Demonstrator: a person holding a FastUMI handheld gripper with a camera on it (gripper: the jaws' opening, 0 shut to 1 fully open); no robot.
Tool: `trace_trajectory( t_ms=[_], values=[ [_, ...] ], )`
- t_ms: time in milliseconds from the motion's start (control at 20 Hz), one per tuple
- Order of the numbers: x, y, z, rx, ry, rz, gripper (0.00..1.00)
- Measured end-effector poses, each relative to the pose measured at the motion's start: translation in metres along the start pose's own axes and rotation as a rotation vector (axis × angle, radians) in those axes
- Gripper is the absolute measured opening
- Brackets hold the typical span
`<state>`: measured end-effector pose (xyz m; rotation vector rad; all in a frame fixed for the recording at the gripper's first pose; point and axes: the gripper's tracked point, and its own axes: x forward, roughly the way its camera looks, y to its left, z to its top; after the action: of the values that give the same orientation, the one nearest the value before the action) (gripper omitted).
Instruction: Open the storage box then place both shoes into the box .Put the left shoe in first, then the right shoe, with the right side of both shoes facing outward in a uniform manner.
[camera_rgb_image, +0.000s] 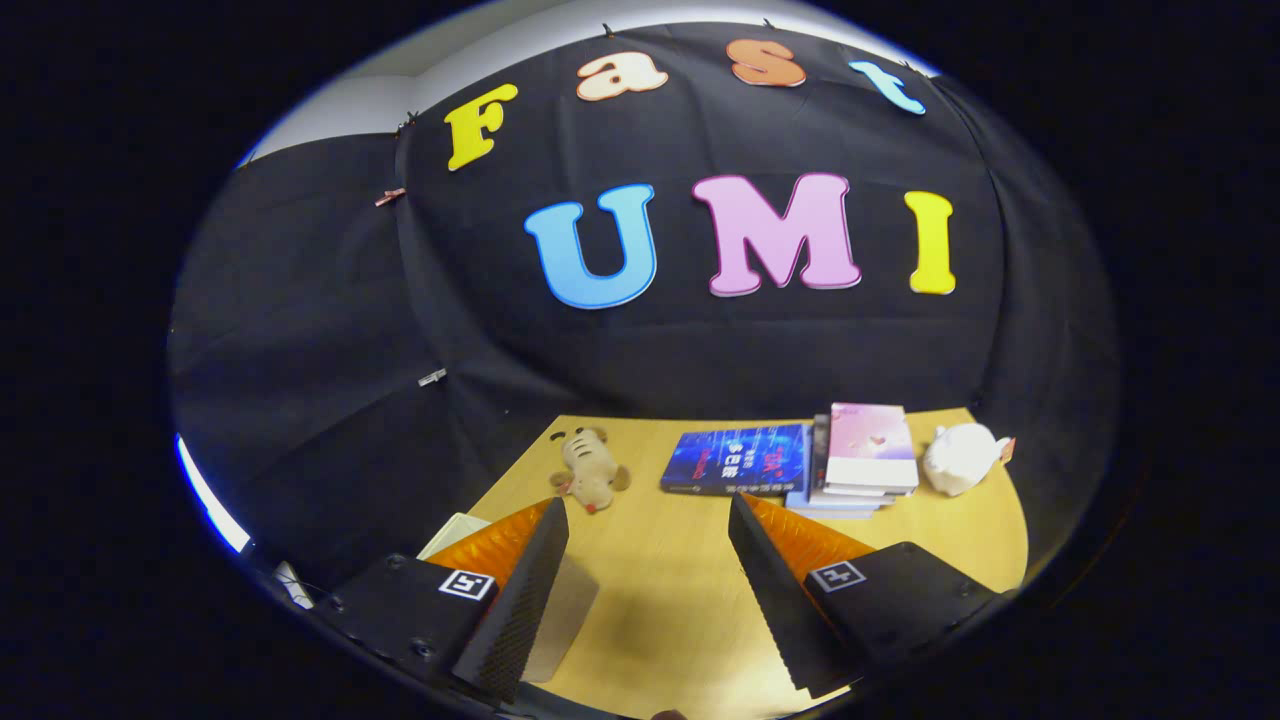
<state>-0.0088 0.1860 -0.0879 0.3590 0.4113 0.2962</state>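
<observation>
Your gripper (645, 575) hangs with its fingers spread wide over the near part of the wooden table (680, 600), nothing between them but bare wood, so you carry neither shoe nor lid. Of the storage box and the two shoes you can judge little: a pale flat corner (455, 530) peeks out just behind the left finger at the table's left edge, and a grey flat piece (565, 615) lies beside that same finger, but whether either belongs to the box cannot be told. That leaves the stage of the task unsettled; with your fingers parted and free, the scene would suit a moment with the box shut and the shoes waiting as well as one with both shoes already stowed. No container shows its inside here, so what is in the box stays unknown. Beyond the fingers, toward the far edge, a small plush toy (590, 468) lies left of the middle. To its right a blue book (735, 458) lies flat, touching a stack of books (865, 460) with a pink cover on top. Near the far right corner stands a white figurine (962, 457), just beside the stack but apart from it.
</observation>
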Motion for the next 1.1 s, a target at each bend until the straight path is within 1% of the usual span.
trace_trajectory(
  t_ms=[250, 400, 550, 600, 750, 1100],
  values=[
    [-0.028, -0.057, 0.043, -0.061, -0.123, -0.079, 0.99],
    [-0.048, -0.092, 0.068, -0.138, -0.213, -0.14, 0.99],
    [-0.07, -0.117, 0.088, -0.184, -0.277, -0.178, 0.98],
    [-0.084, -0.123, 0.101, -0.187, -0.289, -0.186, 0.98],
    [-0.096, -0.148, 0.111, -0.19, -0.316, -0.211, 0.98],
    [-0.101, -0.184, 0.122, -0.192, -0.323, -0.239, 0.98]
  ],
)
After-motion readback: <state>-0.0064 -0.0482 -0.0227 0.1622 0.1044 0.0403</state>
